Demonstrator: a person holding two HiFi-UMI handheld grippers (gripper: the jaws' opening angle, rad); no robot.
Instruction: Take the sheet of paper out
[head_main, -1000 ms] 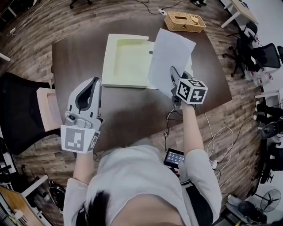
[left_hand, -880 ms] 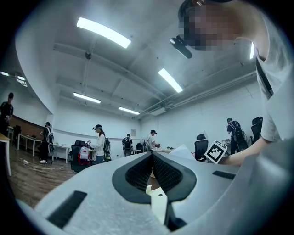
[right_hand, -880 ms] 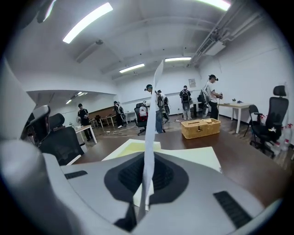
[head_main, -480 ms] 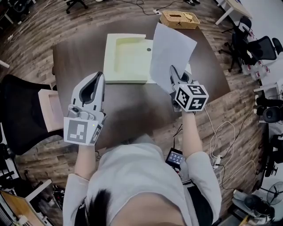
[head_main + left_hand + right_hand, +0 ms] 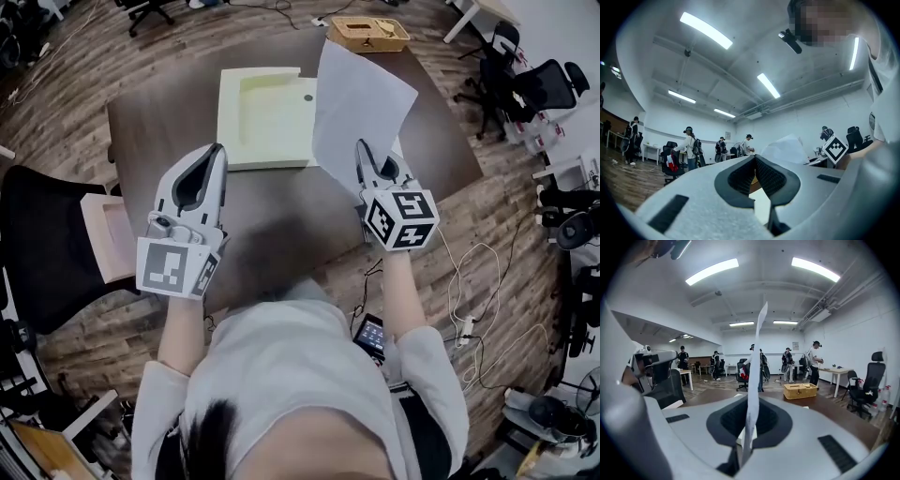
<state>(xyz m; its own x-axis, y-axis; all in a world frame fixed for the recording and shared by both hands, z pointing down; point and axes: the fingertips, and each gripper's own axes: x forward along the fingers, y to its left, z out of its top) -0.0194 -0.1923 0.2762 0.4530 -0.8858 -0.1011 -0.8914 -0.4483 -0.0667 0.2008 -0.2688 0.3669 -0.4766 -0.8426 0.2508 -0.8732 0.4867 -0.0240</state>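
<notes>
Dark table, open office, wood floor. Right gripper is pinched tight on the lower edge of the sheet of paper. The sheet stands upright, apparently lifted clear of the pale yellow tray. Left gripper: tips together, empty. Removal looks nearly complete; next move likely calls for laying the sheet flat, aside.

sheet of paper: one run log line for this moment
right gripper: shut on sheet of paper | sheet of paper: held up above table | pale yellow tray: on table | left gripper: shut, holds nothing
</notes>
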